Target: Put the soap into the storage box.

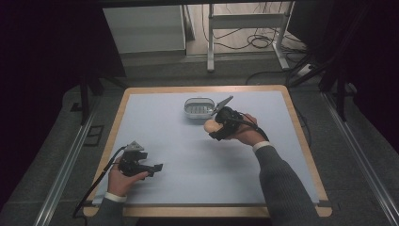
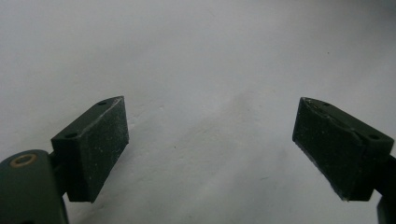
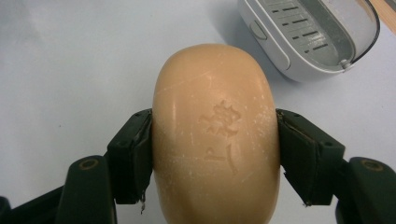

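1. The soap [image 3: 217, 135] sits between the jaws of my right gripper [image 3: 215, 154], one pad pressed against each of its long sides. It is a tan oval bar with a mark stamped into the face turned toward the gripper's camera.
2. In the high view the soap [image 1: 210, 126] is just beside the dish [image 1: 199, 108], on the side nearer me and close to the dish's right end. I cannot tell whether it rests on the mat or is held just above it.
3. My right gripper [image 1: 217, 127] is clamped on the soap. My right hand [image 1: 244, 132] holds it from the right, on my side of the dish.
4. The dish [image 3: 312, 35] is a white oval tray with a slotted drain insert inside. In the right gripper view it lies just beyond the soap, apart from it.
5. My left gripper [image 1: 157, 167] is well away from the dish, toward my left and near the table's front edge. My left hand [image 1: 123, 181] is on it.
6. Its jaws stand wide apart with nothing between them. The left gripper view shows bare mat [image 2: 201, 70] past the pads.
7. The mat [image 1: 188, 160] is pale blue and covers the table [image 1: 301, 132], whose wooden rim shows around it.
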A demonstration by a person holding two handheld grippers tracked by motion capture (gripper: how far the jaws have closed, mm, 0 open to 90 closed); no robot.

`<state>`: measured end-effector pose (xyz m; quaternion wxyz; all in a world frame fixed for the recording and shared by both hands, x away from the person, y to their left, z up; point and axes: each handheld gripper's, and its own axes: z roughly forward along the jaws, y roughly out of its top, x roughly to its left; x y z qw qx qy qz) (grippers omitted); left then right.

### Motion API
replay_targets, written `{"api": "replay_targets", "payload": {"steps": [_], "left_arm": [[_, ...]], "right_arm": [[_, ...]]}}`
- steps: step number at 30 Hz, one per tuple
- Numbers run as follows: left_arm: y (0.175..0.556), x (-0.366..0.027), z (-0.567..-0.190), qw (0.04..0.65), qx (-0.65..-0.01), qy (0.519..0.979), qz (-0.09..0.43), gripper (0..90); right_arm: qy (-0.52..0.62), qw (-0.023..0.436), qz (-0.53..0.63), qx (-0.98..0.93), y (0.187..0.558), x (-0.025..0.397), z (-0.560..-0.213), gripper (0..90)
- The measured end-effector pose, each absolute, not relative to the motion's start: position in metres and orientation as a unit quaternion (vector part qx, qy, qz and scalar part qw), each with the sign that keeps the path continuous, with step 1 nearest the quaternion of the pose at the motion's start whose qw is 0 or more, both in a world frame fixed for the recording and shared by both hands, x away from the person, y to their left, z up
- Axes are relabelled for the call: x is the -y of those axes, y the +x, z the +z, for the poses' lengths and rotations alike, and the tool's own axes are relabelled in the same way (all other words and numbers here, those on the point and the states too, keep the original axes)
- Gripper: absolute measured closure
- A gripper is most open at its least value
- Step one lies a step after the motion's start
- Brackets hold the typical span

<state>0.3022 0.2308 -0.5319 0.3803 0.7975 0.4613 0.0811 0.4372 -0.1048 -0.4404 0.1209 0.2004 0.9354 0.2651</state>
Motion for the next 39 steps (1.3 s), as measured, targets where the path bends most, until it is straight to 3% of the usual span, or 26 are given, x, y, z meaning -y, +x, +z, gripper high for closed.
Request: {"api": "replay_targets", "payload": {"steps": [39], "left_arm": [[0.302,-0.233,-0.531,0.379,-0.461,0.798,0.082,10.7]], "right_arm": [[0.216,0.129,0.271,-0.929,0.478,0.097,-0.429,32.3]]}}
